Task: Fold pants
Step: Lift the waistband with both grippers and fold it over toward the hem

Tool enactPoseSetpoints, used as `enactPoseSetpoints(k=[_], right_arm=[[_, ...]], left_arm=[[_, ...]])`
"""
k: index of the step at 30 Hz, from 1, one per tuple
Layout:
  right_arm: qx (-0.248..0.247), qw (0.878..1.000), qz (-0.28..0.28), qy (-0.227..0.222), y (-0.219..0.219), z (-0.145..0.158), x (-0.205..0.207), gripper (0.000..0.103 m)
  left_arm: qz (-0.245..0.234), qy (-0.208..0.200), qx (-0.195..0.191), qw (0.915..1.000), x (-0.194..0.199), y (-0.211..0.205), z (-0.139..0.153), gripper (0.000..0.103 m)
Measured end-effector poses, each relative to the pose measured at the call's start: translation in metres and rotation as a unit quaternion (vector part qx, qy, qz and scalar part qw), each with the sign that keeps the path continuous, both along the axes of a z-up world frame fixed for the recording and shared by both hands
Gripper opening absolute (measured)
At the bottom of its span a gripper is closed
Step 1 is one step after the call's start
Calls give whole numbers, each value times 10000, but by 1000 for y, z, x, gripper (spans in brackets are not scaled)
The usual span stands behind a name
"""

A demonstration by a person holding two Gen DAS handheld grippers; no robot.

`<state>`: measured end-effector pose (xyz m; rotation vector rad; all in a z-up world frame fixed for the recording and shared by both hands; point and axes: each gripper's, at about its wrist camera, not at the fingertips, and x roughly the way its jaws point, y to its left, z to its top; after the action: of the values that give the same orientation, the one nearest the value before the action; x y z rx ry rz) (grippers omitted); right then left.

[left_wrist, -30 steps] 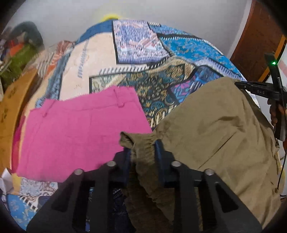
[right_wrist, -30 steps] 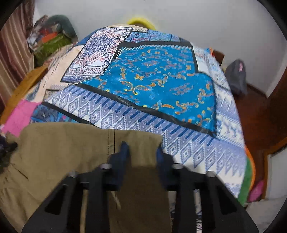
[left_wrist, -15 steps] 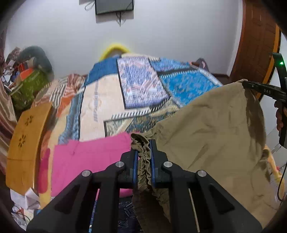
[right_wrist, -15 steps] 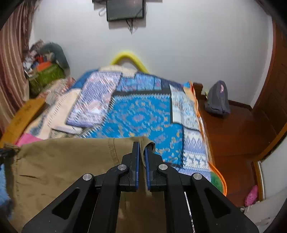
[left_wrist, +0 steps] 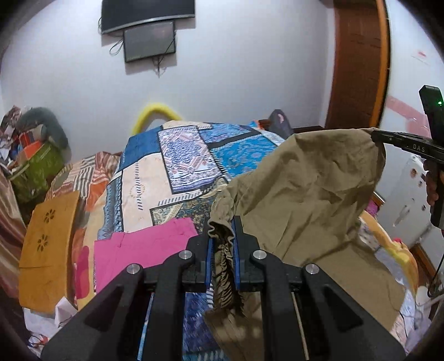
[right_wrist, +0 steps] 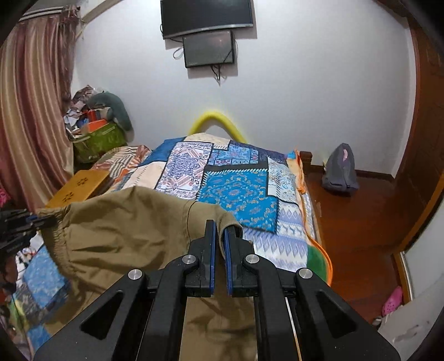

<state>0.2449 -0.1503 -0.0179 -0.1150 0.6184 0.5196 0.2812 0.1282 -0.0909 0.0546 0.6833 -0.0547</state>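
Left gripper [left_wrist: 221, 238]: your jaws are pinched on the gathered elastic waistband of the pants [left_wrist: 310, 200], at one corner. Right gripper [right_wrist: 218, 238]: jaws nearly together, clamped on a fold of the opposite waist edge. From the left camera the right gripper's tip shows at the far upper corner of the cloth, confirming that hold.

Pants: olive-khaki, held up in the air between your two grippers, waistband stretched across the top, the rest hanging below and out of view. Whether the legs touch the bed [right_wrist: 236, 191] cannot be told.

Just past the pants, on the bed's near left: a pink garment [left_wrist: 144, 250], lying flat and apparently folded. Beyond it the patchwork cover is open. Far wall: TV [right_wrist: 206, 16].

Step, as judged: lift-and-spread, before any fold. No crease is made yet.

Next move, as judged: lower the pants onto the open patchwork area right of the pink garment, keeping the waistband taut so the cloth lands flat. Keep both grips until it rests. Risk: the bunched left corner may slip or land wrinkled.
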Motion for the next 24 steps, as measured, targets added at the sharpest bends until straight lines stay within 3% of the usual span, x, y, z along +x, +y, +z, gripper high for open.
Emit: enactPoseSetpoints(k=[9,16,24], right_arm=[[-85,9996,-47,266,-35,-22,-69,5],[-193,9979,-100,602,-52,-59,-101,5],[-201,9929,-326,1130,-73,-117,-127,5]], left_arm=[[-188,114,45,9997,-63,-29,-3,12],[-302,368,64,9988,-108,-41,-32,11],[-355,992,-60,9944,-141,-38,-81,12]])
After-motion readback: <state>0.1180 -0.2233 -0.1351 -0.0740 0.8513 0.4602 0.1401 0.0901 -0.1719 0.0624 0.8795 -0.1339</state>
